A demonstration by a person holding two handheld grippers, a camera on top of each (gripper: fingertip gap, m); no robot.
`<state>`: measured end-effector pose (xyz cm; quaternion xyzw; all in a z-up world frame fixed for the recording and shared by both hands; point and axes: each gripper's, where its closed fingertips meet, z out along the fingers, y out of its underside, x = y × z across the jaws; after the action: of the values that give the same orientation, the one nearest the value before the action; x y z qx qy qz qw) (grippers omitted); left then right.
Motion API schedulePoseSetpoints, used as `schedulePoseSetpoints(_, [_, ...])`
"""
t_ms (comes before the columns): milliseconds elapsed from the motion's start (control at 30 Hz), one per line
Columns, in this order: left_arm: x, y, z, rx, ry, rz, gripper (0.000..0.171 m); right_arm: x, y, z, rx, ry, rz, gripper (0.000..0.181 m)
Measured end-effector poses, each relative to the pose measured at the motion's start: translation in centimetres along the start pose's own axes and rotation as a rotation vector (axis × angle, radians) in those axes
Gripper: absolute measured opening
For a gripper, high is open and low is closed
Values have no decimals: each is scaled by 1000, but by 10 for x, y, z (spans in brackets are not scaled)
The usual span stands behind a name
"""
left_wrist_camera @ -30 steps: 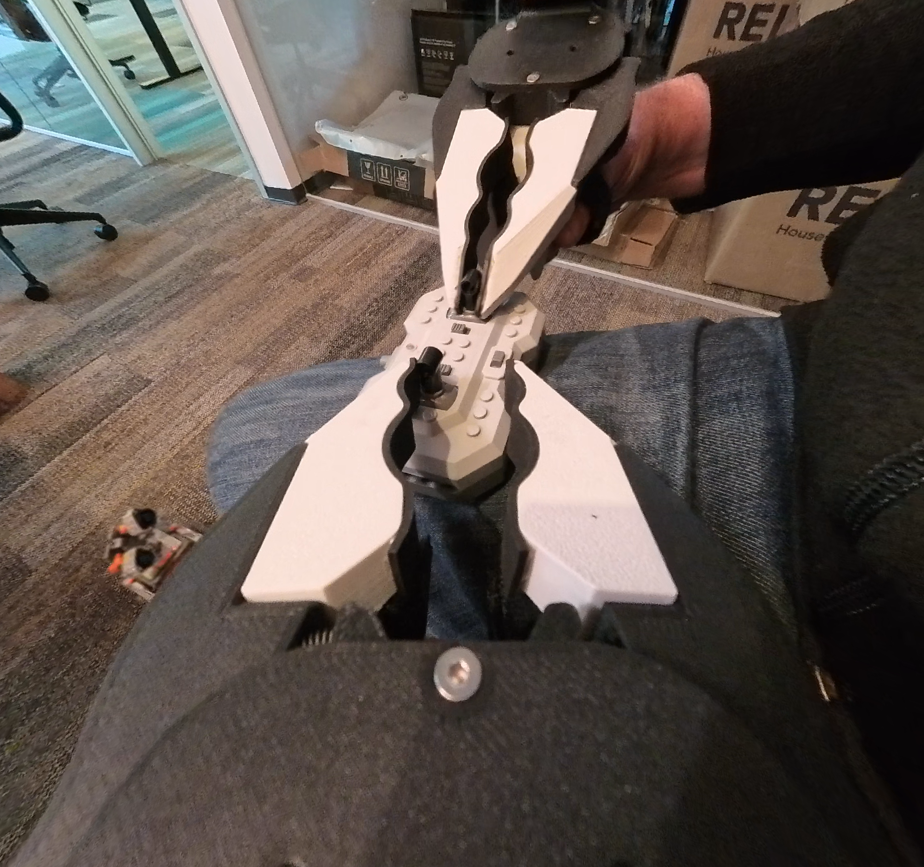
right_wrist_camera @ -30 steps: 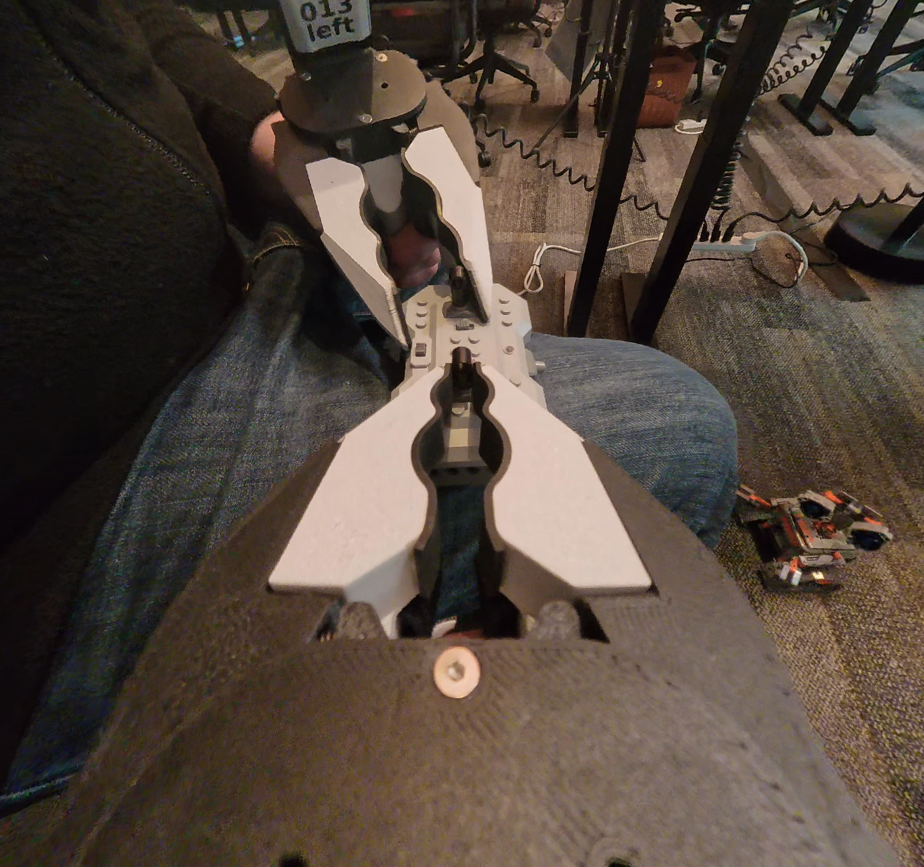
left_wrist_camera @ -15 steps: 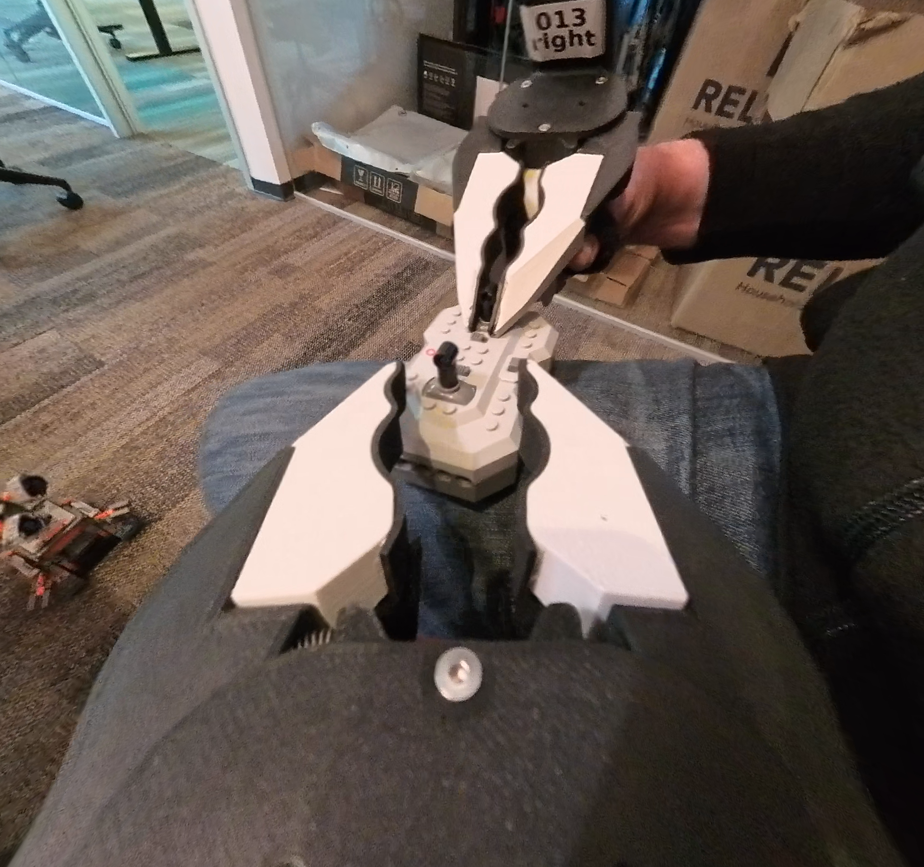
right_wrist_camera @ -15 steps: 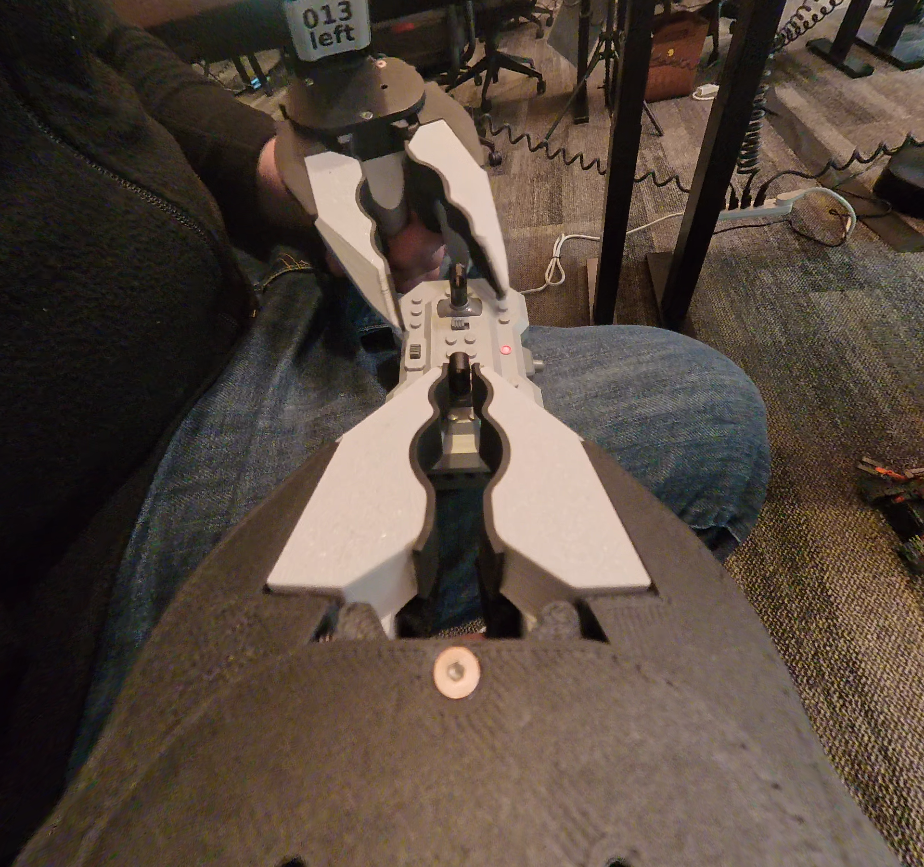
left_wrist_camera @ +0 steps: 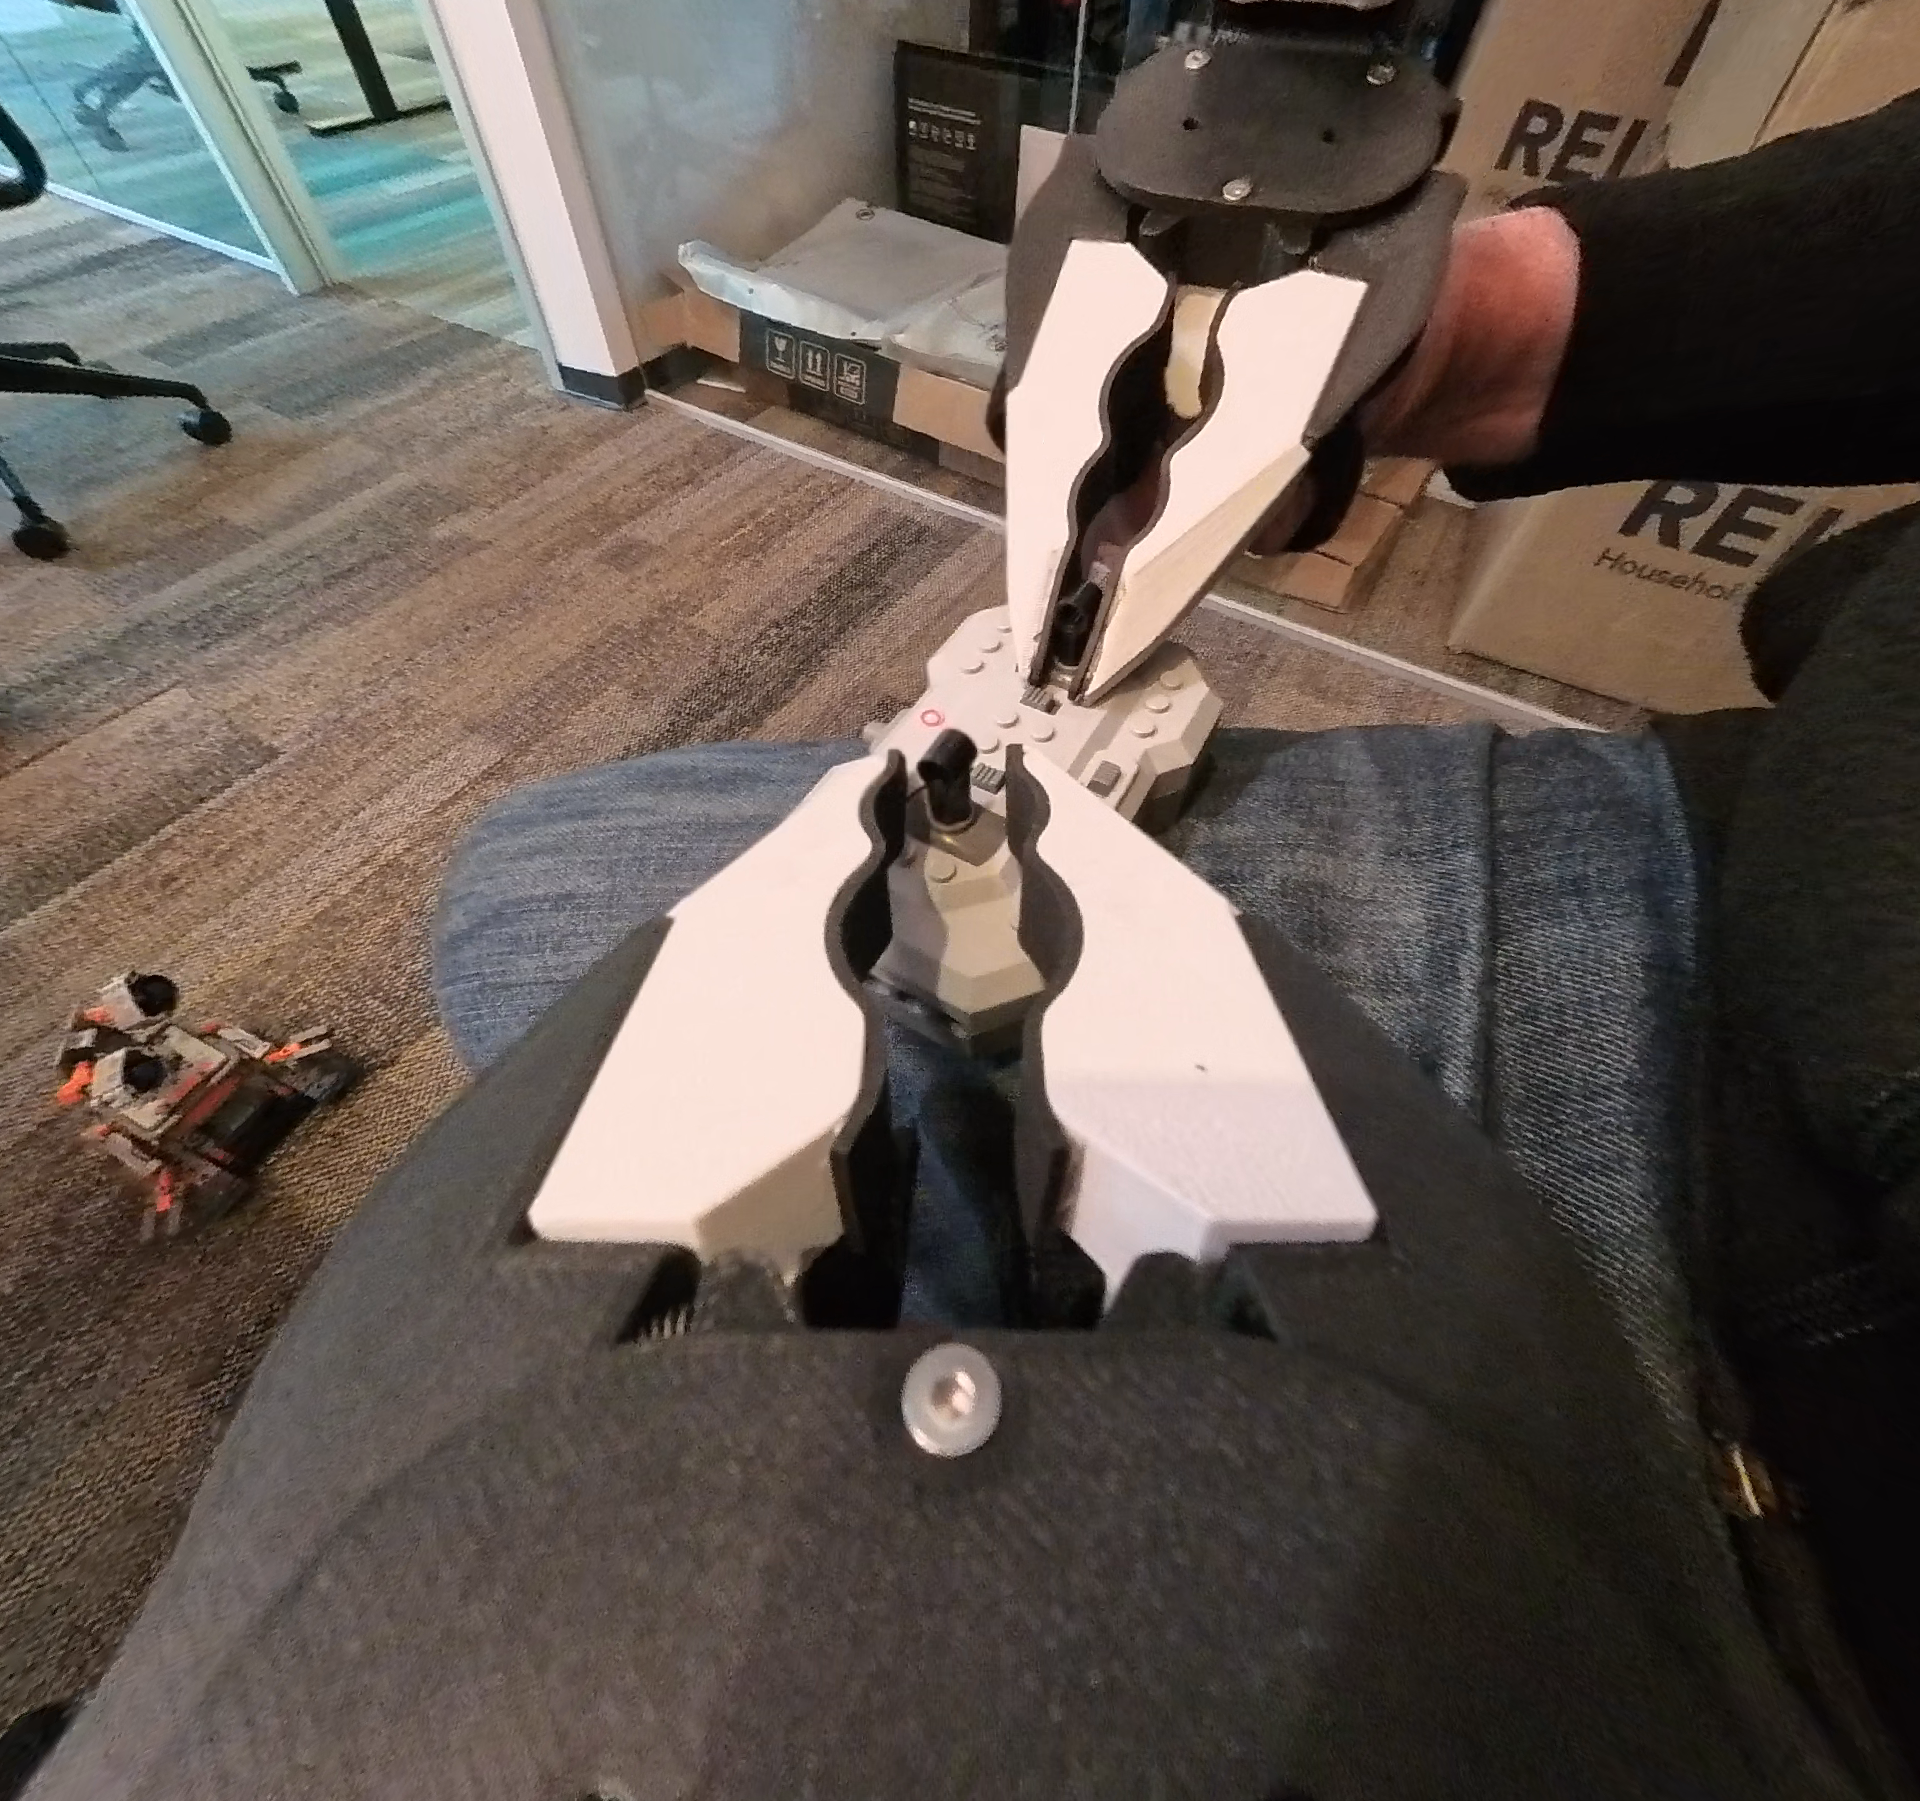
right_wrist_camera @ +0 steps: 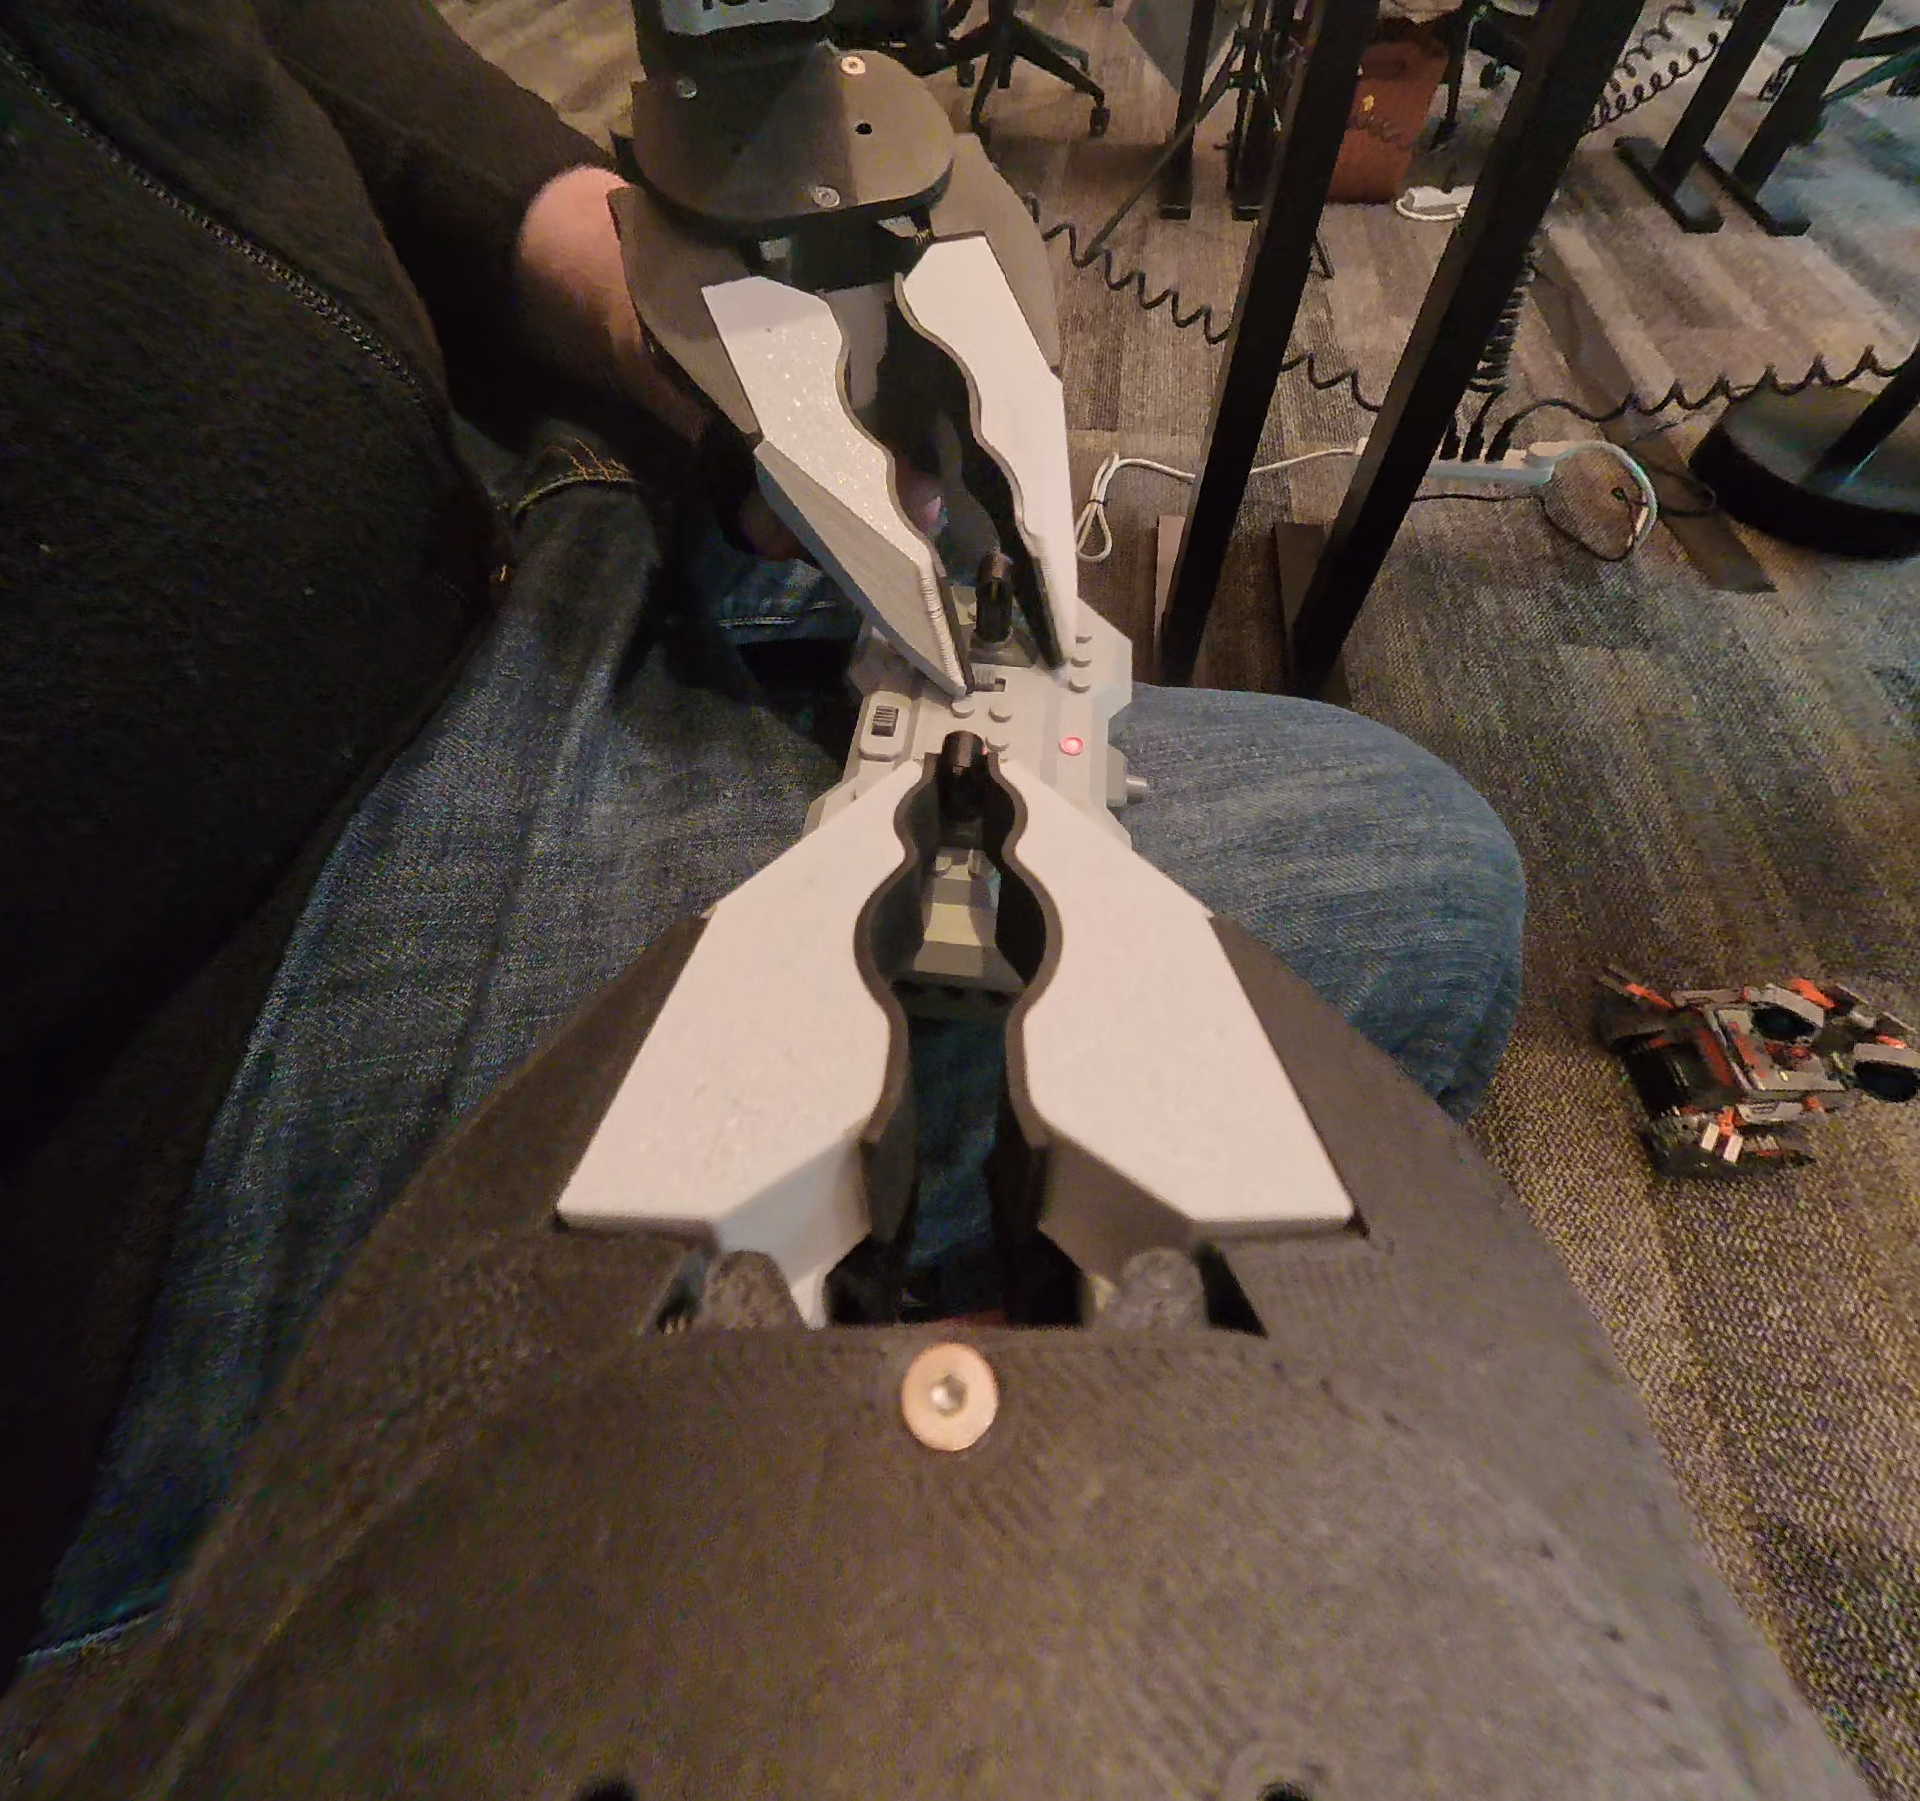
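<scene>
Since the previous frame the left gripper (left_wrist_camera: 951, 795) narrowed around the near black stick (left_wrist_camera: 943, 764) of the grey controller (left_wrist_camera: 1122, 728) (on a denim lap), not visibly touching it, while the right gripper (left_wrist_camera: 1065, 665) stays pinching the far stick (left_wrist_camera: 1075, 613).

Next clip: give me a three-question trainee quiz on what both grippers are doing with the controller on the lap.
1. True or false: the grey remote controller rests on a table.
2. What does the right gripper close around? A) black joystick B) toy vehicle C) cable
3. Fill in: the brick-built toy vehicle sits on the ____.

Key: 1 false, it lies on a denim-clad leg. 2 A, its black joystick. 3 carpet. The left gripper straddles the other joystick.
</scene>
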<state>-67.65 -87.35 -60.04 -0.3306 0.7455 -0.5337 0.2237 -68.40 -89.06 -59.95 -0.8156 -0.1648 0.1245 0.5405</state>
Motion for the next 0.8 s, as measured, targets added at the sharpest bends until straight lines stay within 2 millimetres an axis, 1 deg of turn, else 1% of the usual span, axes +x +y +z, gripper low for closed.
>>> schedulePoseSetpoints(67, [-5, 0, -1, -6, -18, 6, 25, 0, 0, 0, -3, 3, -6, 5])
schedulePoseSetpoints(100, [-5, 0, -2, -7, -4, -7, 25, 0, 0, 0, -5, 5, -10, 5])
schedulePoseSetpoints(167, [-4, -2, -2, 1, 13, -28, 18, 0, 0, 0, -4, 6, -2, 5])
schedulePoseSetpoints(200, [-2, -3, -3, 5, 24, -18, 9, 0, 0, -1, -3, 6, 0, 5])
schedulePoseSetpoints(233, [-1, -2, -3, -4, 37, -16, 8, -1, 0, -1, -5, 11, -13, 5])
schedulePoseSetpoints(400, [-2, -2, 0, -6, 63, -100, 7, -2, 1, -1, -22, 26, -51, 5])
schedulePoseSetpoints(467, [-1, -3, 1, -5, 87, -160, 7, -2, 1, -1, -34, 37, -75, 5])
schedulePoseSetpoints(600, [-1, -3, 3, -4, 103, -217, 7, -2, 1, -2, -34, 42, -76, 5])
schedulePoseSetpoints(800, [-1, -5, 3, -1, 98, -214, 8, -1, 0, -3, -18, 36, -13, 5])
